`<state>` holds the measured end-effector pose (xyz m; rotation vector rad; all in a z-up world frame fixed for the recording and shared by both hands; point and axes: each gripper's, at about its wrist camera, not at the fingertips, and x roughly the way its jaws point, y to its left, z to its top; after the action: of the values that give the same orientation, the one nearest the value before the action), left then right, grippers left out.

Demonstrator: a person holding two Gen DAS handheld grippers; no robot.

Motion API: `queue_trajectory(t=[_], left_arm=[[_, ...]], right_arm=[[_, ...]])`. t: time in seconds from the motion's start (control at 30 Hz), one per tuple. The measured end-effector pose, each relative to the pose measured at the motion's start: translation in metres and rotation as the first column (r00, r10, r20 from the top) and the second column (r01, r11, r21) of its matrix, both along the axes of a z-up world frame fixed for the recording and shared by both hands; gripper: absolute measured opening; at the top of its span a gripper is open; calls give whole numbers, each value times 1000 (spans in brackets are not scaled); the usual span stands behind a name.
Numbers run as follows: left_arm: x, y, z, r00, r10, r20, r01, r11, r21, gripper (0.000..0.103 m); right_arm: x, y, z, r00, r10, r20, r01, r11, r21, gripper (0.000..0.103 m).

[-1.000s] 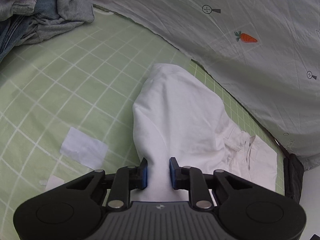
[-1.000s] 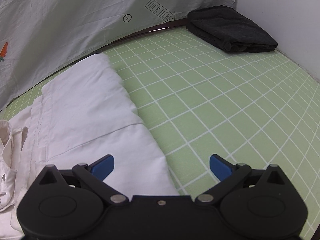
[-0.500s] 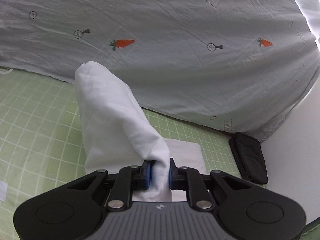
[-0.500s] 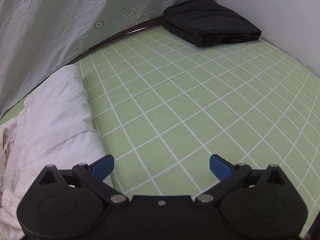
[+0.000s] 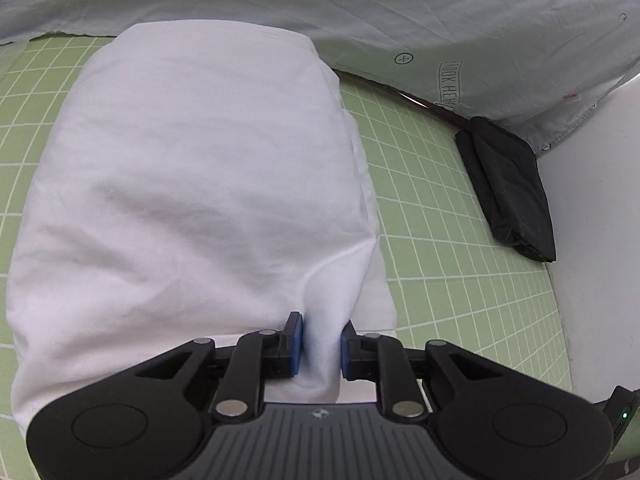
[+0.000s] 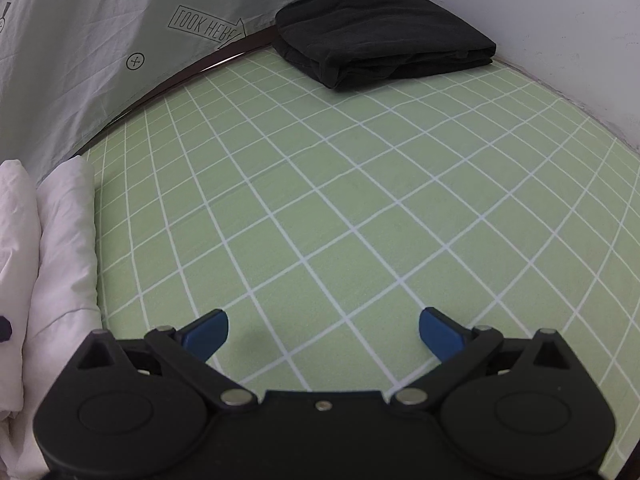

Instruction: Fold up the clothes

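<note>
Left tongs [image 5: 322, 344] are pinching a fold of my white garment [image 5: 192, 184], jaws just easing slightly; right tongs [image 6: 323, 332] are hanging wide, holding nothing, over green checked sheet [image 6: 360, 200].

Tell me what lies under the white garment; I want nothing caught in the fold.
Green checked sheet shows around the white garment, which the left gripper pinches. Whatever lies beneath the garment is covered, so nothing there can be seen.
</note>
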<state>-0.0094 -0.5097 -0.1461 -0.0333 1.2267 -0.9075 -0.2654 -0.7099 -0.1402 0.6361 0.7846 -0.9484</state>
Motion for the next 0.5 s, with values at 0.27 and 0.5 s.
queue_trajectory(t=[0.27,0.5], left_arm=[[12,5,1,983,84,-163,-104,988,-118,51],[12,16,26,964,70,-255,-141,952,-273,78]], right_arm=[[20,-12,-1,995,103,-11,-103,995,-14,103],[42,-12,4,987,160,31,-160,987,0,103]])
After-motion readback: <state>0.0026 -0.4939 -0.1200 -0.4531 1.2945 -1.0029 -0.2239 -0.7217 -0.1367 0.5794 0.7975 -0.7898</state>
